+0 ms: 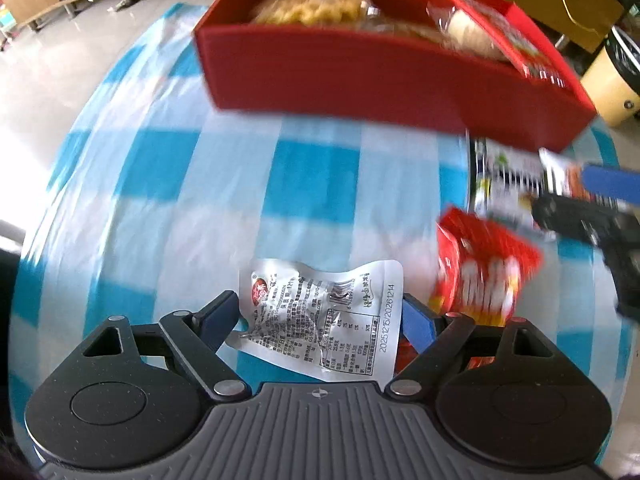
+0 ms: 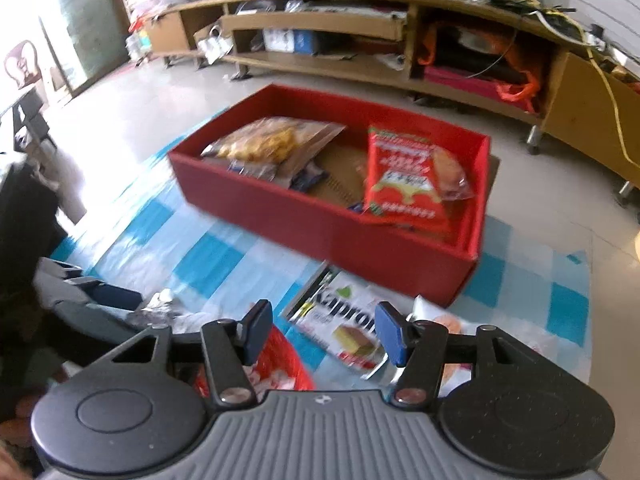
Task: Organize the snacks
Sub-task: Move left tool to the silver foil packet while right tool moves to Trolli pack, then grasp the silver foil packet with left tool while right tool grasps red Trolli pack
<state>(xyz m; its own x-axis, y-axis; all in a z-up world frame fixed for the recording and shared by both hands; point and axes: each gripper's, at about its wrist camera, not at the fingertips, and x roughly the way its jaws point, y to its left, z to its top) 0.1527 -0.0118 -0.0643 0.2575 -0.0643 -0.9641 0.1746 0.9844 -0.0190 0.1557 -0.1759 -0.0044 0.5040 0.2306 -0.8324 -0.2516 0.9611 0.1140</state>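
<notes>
A red box (image 1: 360,76) stands on the blue-checked cloth (image 1: 312,176) and holds several snack bags; it also shows in the right wrist view (image 2: 320,224). My left gripper (image 1: 320,312) has its jaws wide apart on either side of a silver snack pouch (image 1: 324,320); whether they grip it I cannot tell. A red snack bag (image 1: 484,268) lies just right of it. My right gripper (image 2: 320,330) is open and empty above that red bag (image 2: 280,364), with a white Kaproni wafer pack (image 2: 344,328) ahead.
A low wooden TV cabinet (image 2: 360,40) with clutter runs along the back wall. Bare tiled floor (image 2: 140,100) surrounds the cloth. A yellow bin (image 1: 612,84) stands at the right. A pale snack bag (image 2: 452,328) lies beside the wafer pack.
</notes>
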